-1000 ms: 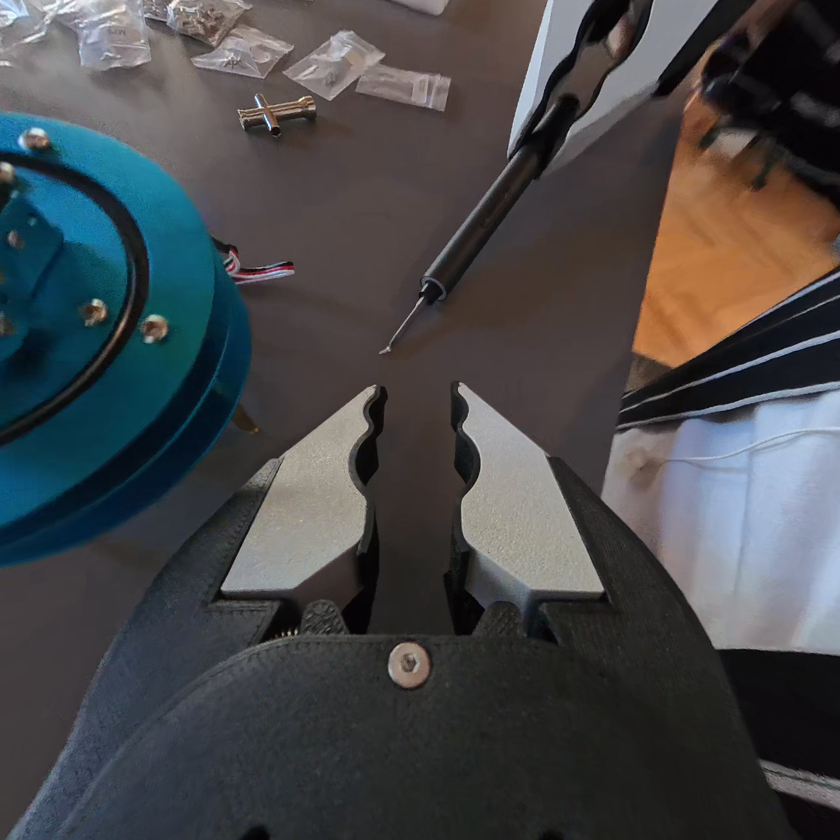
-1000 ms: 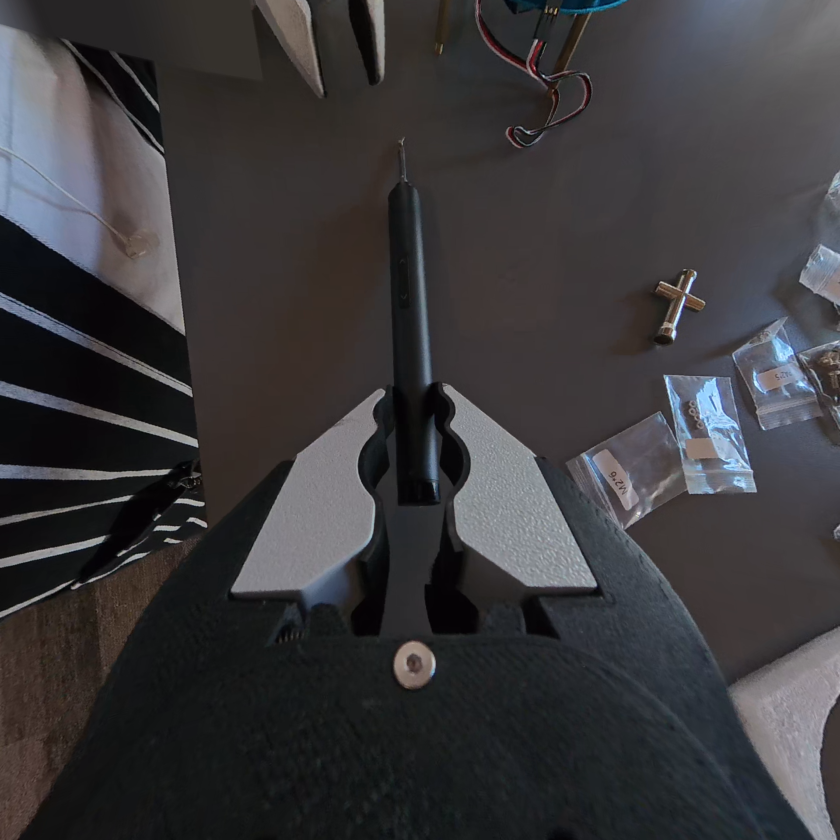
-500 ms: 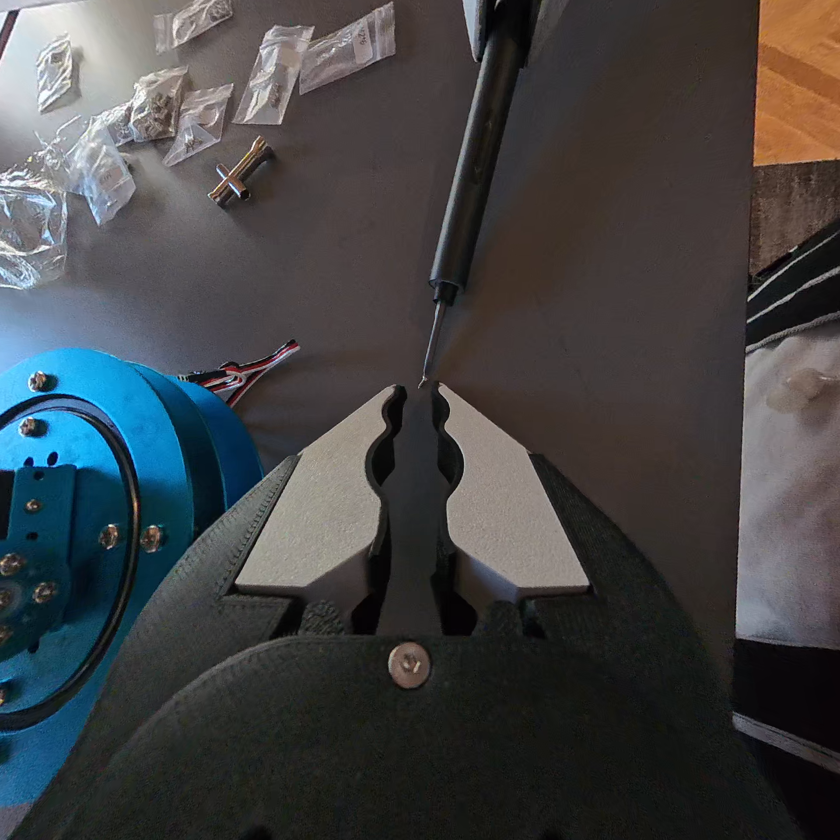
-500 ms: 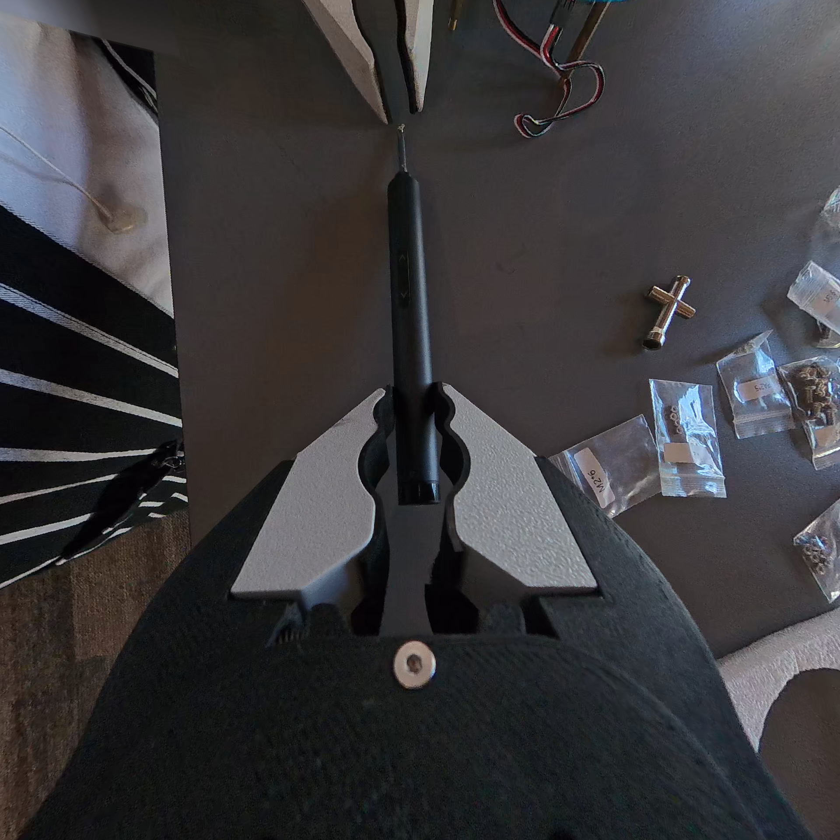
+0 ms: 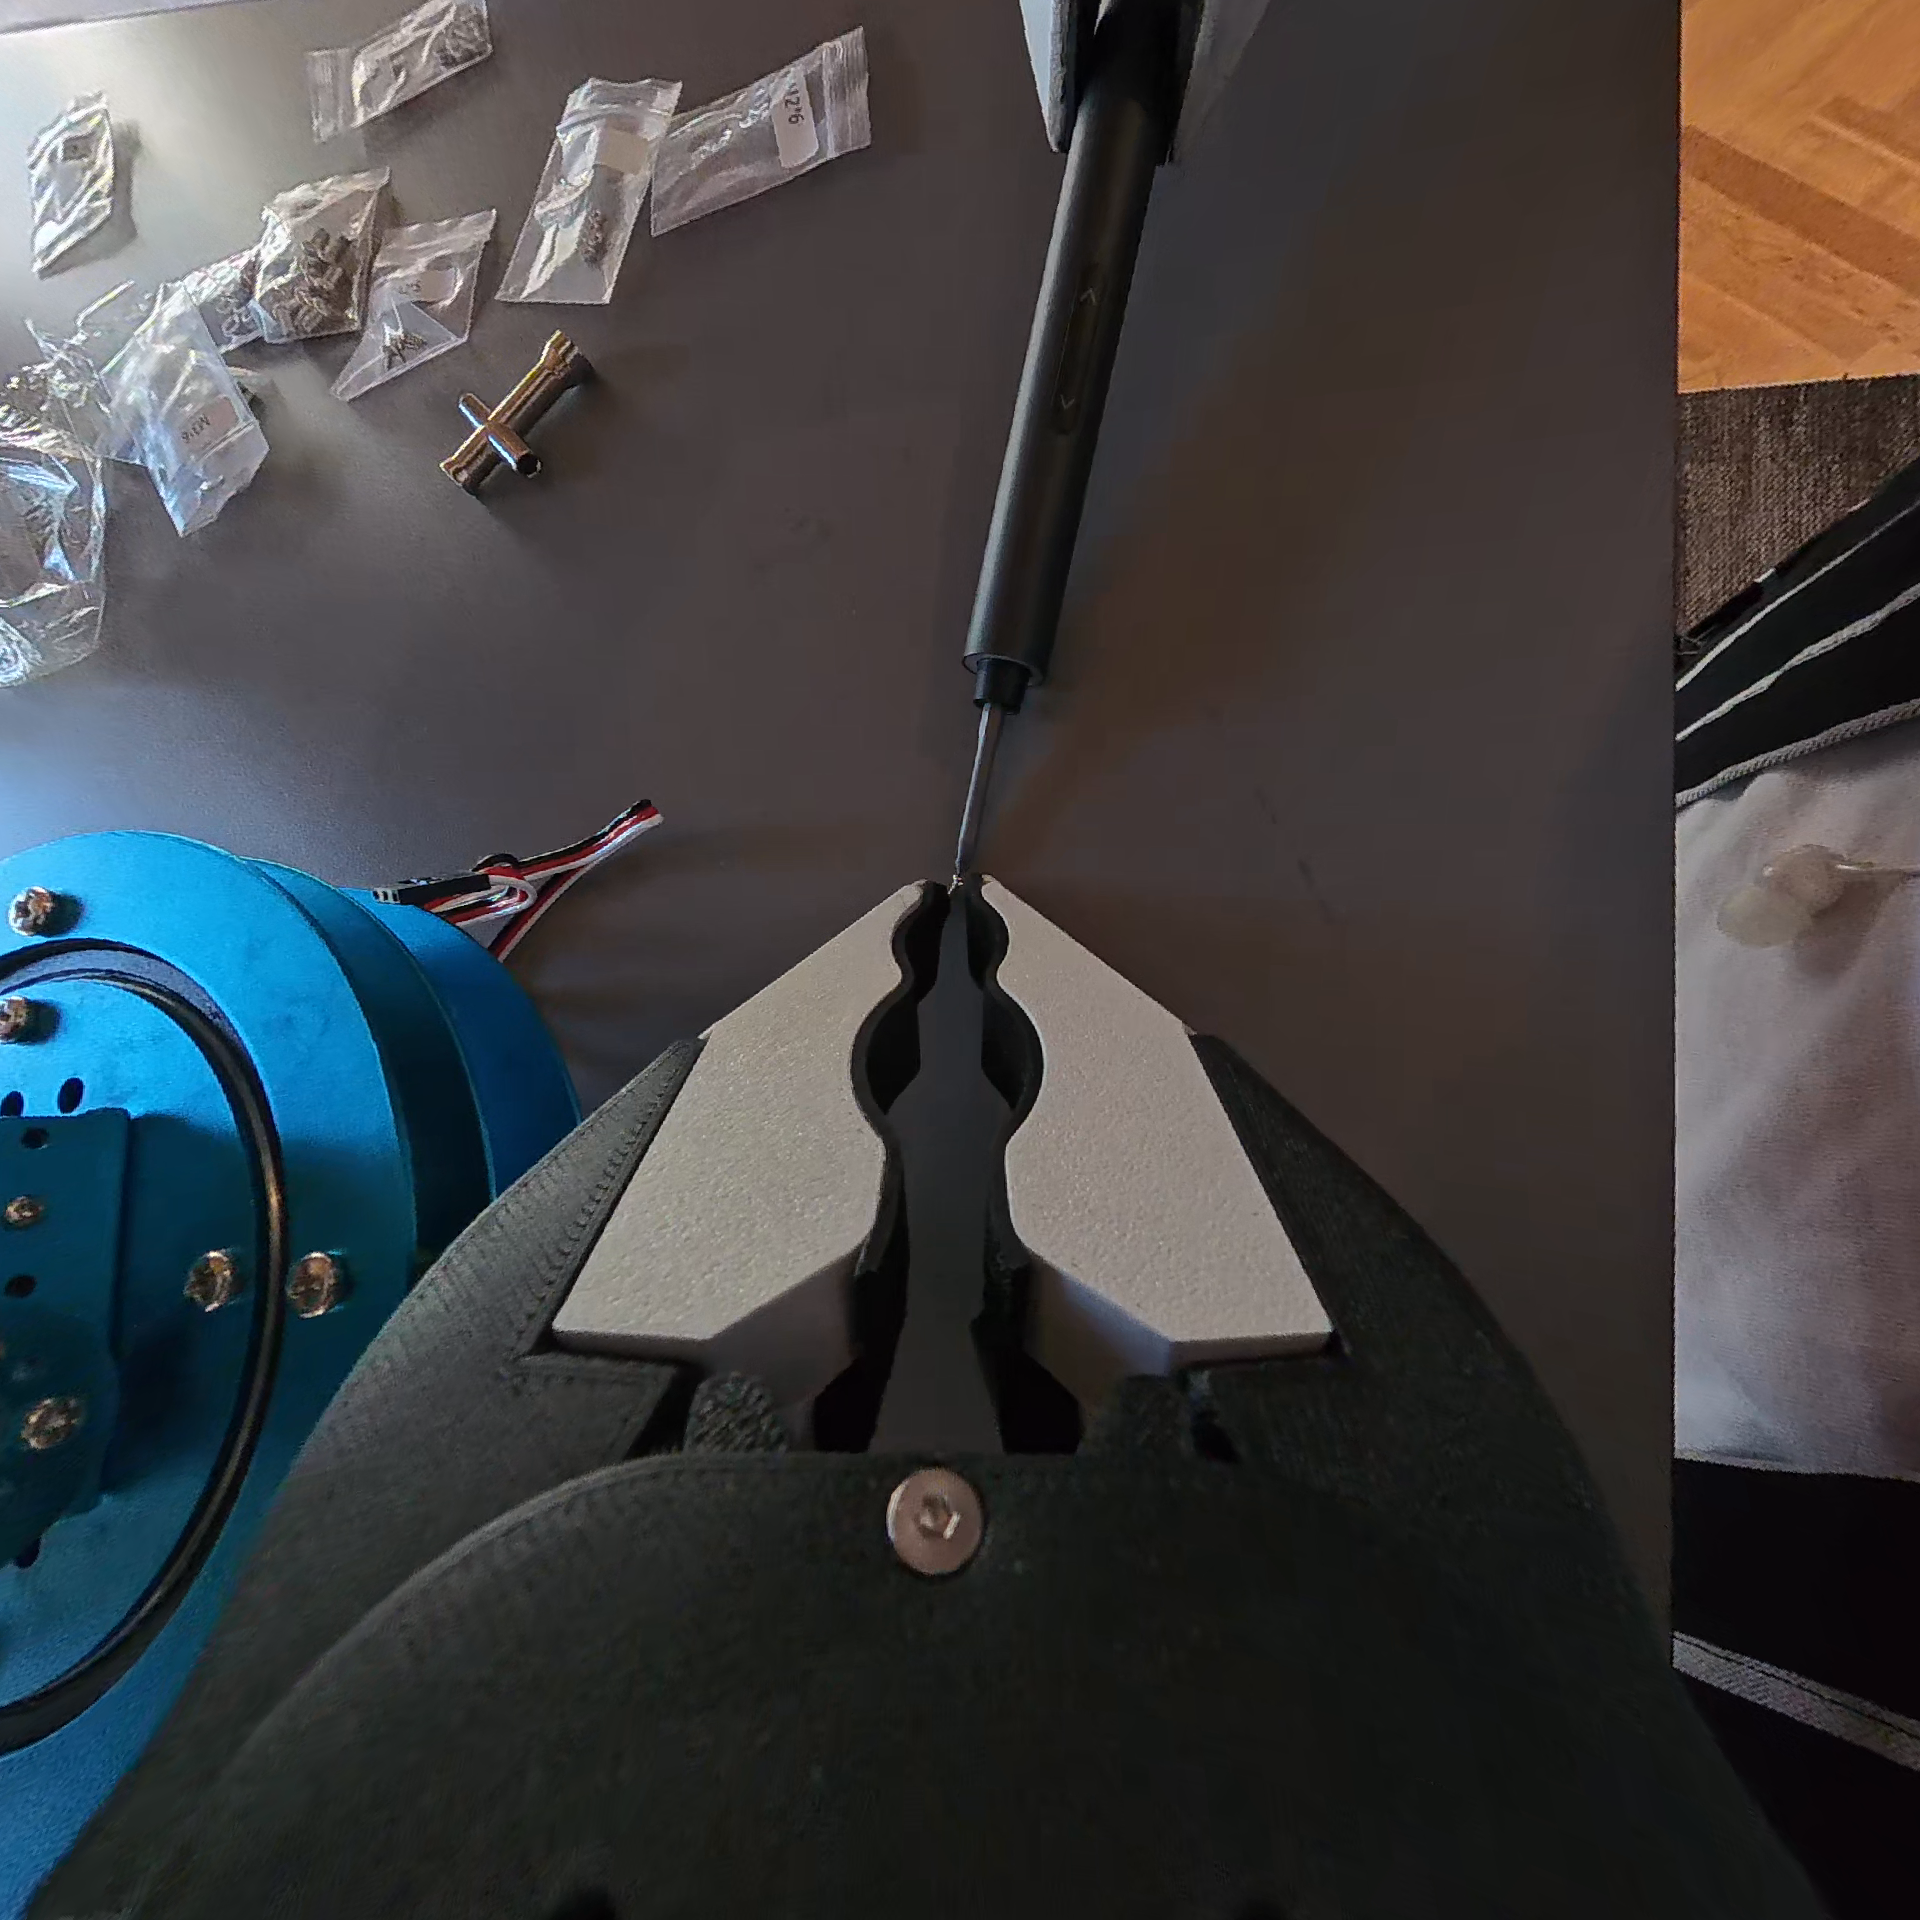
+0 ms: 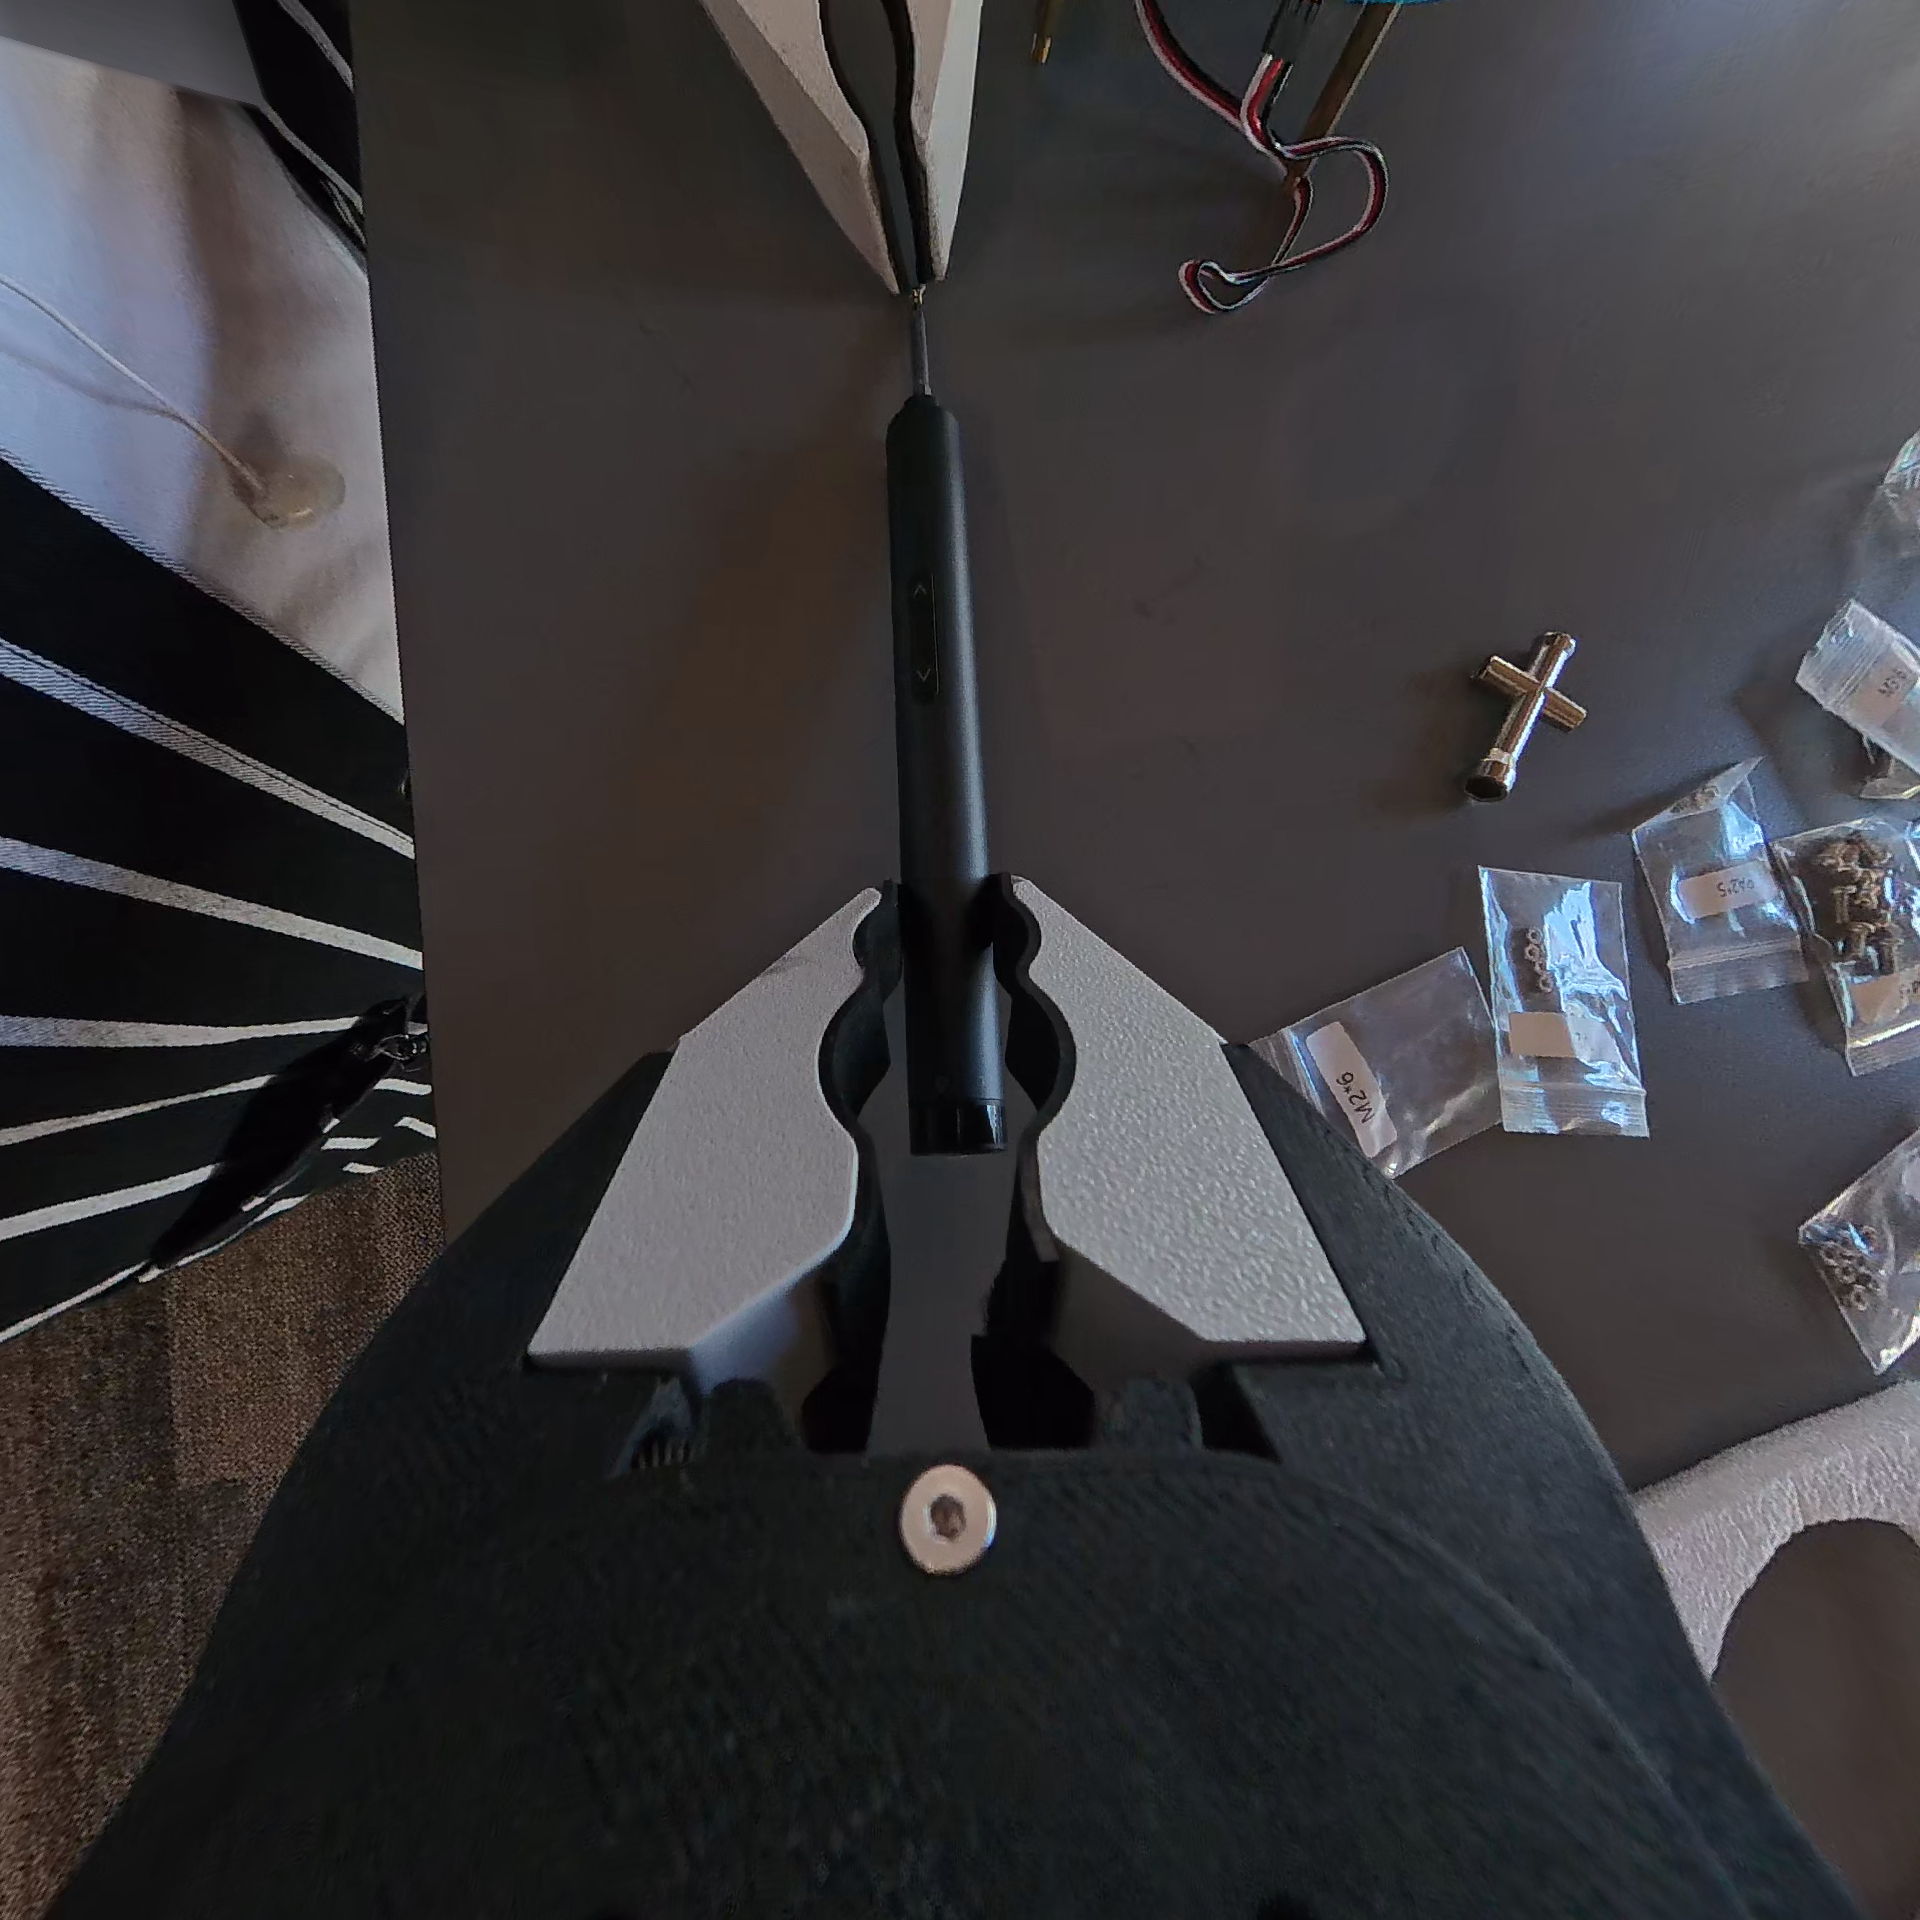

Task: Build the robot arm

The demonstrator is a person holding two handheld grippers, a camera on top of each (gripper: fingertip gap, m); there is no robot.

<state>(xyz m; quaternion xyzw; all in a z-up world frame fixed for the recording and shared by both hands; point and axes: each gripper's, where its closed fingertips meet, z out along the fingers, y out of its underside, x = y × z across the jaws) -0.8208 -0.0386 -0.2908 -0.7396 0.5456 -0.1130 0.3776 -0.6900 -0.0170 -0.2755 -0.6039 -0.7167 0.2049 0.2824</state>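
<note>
Right claw (image 6: 940,883) grips a black electric screwdriver (image 6: 935,665) by its rear end, its thin bit reaching the tips of the left claw (image 5: 951,885), whose jaws are nearly closed on something too small to make out. Both hover over the grey table (image 5: 1351,520) near its edge, beside a blue round assembly (image 5: 208,1195); a cross-shaped metal wrench (image 6: 1522,717) and small plastic bags of screws (image 6: 1558,1029) lie farther in.
</note>
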